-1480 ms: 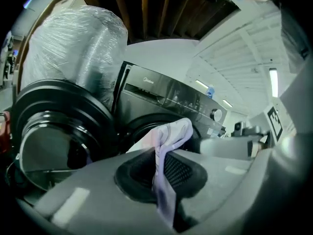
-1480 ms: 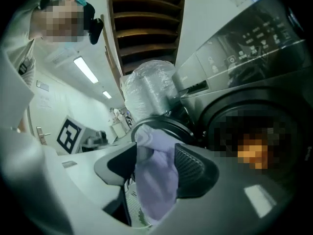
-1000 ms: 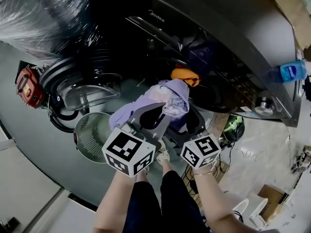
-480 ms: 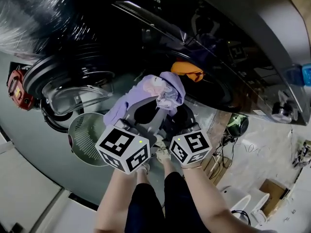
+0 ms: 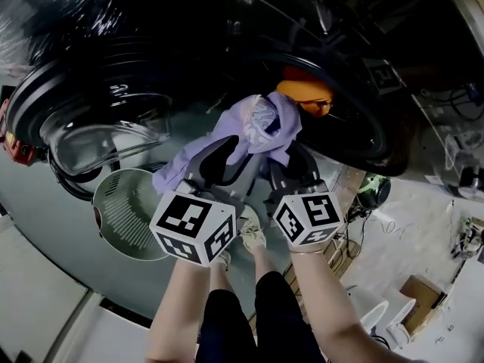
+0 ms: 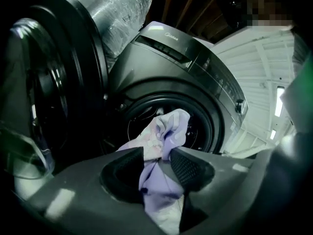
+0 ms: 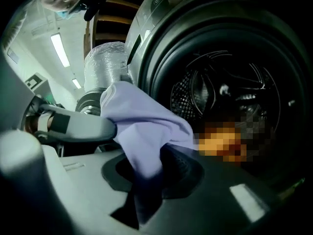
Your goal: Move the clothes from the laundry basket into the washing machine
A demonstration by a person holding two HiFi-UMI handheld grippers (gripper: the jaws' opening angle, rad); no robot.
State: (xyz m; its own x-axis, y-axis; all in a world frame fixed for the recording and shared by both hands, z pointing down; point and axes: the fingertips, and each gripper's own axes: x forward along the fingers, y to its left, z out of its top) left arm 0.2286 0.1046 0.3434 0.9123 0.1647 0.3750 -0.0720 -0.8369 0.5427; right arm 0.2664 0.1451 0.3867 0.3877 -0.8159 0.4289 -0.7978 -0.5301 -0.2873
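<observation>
A lilac garment (image 5: 249,131) hangs bunched between both grippers, just in front of the washing machine's round opening (image 5: 355,97). My left gripper (image 5: 227,153) is shut on the lilac garment (image 6: 164,141), whose folds stick up between the black pads. My right gripper (image 5: 283,157) is shut on the same garment (image 7: 142,131), with cloth draped over its jaws. An orange piece of clothing (image 5: 306,97) lies inside the drum (image 7: 220,97). The laundry basket (image 5: 128,214), pale green with slotted walls, sits low at the left and looks bare inside.
The machine's glass door (image 5: 98,127) stands swung open to the left, close to the left gripper. A plastic-wrapped appliance (image 5: 60,13) stands at the left. A red object (image 5: 15,146) sits at the left edge. Cables and boxes (image 5: 423,293) litter the floor at right.
Both grippers have carried the lilac garment closer to the drum opening; the machine now fills more of the head view, and the basket sits further left and lower.
</observation>
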